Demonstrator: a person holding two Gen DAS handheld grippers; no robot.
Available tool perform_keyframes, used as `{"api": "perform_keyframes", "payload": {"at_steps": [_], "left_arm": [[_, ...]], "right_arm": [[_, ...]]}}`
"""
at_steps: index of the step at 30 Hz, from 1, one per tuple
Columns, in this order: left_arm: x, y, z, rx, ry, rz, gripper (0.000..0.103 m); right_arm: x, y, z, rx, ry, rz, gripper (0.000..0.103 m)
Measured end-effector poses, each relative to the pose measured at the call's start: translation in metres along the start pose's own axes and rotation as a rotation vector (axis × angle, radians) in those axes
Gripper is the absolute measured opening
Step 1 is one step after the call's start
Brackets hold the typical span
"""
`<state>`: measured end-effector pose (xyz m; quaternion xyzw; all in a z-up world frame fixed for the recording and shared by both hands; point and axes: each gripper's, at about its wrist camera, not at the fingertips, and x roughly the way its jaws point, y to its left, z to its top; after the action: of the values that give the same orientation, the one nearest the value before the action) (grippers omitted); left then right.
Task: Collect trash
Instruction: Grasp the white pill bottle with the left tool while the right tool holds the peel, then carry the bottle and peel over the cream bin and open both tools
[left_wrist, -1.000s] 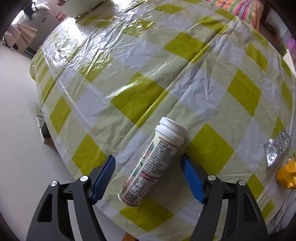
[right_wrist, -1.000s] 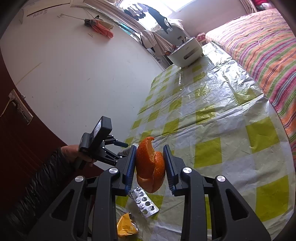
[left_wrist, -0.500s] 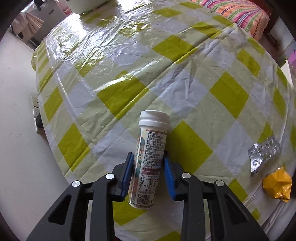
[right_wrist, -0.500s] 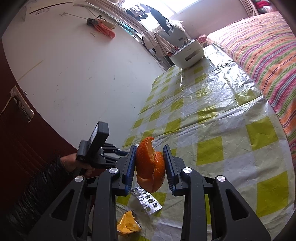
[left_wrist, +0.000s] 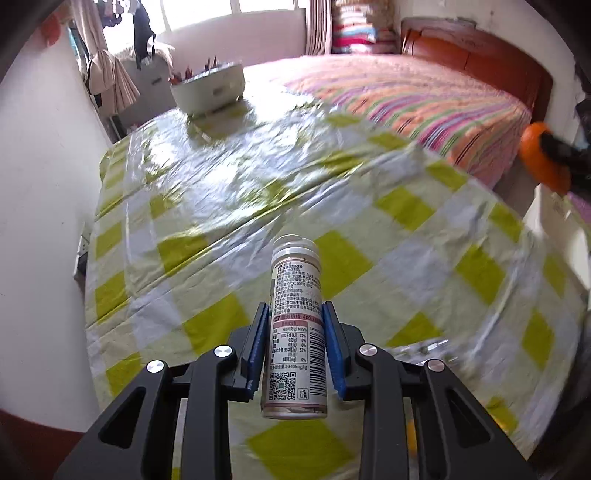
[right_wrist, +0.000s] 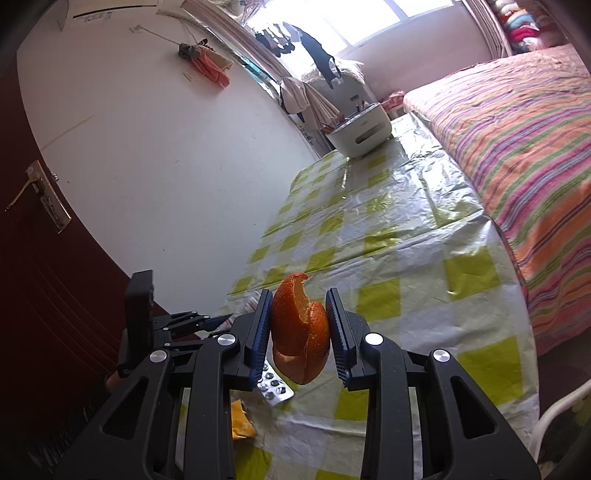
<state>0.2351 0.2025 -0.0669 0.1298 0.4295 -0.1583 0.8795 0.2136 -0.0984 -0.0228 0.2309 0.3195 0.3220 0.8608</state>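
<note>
Left gripper (left_wrist: 293, 347) pinching white cylindrical printed plastic tube (left_wrist: 296, 328) clear above checked tablecloth (left_wrist: 192, 254), right gripper (right_wrist: 300, 334) clamping curled orange peel (right_wrist: 301, 332): carry both level, squeeze steady, until bin found.

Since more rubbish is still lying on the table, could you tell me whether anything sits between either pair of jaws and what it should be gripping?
Nothing does: the left gripper is shut on the tablet tube, and the right gripper on the orange peel. No bin is visible.
</note>
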Motion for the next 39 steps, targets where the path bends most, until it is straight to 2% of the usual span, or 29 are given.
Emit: {"api": "perform_keyframes", "payload": {"at_steps": [1,5,10,12,14,19,25,27,39], "left_arm": [[-0.003,-0.006,0.000,-0.013,-0.022,0.024,0.028],[-0.014,-0.023,0.003,-0.047,-0.085,0.027,0.028],[-0.044,-0.050,0.008,-0.098,-0.210,-0.023,0.028],[-0.055,-0.065,0.012,-0.104,-0.267,-0.020,0.028],[-0.065,-0.080,0.016,-0.119,-0.319,-0.059,0.028],[-0.077,-0.114,0.019,-0.119,-0.413,-0.104,0.028],[-0.070,-0.136,0.027,-0.126,-0.414,-0.185,0.028],[-0.069,-0.146,0.029,-0.104,-0.416,-0.177,0.028],[-0.071,-0.195,0.034,-0.010,-0.409,-0.258,0.028]], "right_arm": [[-0.002,-0.002,-0.002,0.004,0.000,-0.007,0.030],[-0.013,-0.002,-0.004,0.003,-0.020,-0.018,0.030],[-0.028,0.006,-0.003,-0.043,-0.051,-0.059,0.030],[-0.037,0.004,-0.006,-0.057,-0.065,-0.088,0.030],[-0.044,0.000,-0.009,-0.057,-0.077,-0.111,0.030],[-0.059,-0.010,-0.021,-0.047,-0.108,-0.186,0.030],[-0.083,-0.022,-0.034,-0.084,-0.151,-0.323,0.030],[-0.094,-0.028,-0.039,-0.087,-0.164,-0.363,0.030],[-0.152,-0.040,-0.071,-0.058,-0.267,-0.528,0.030]]}}
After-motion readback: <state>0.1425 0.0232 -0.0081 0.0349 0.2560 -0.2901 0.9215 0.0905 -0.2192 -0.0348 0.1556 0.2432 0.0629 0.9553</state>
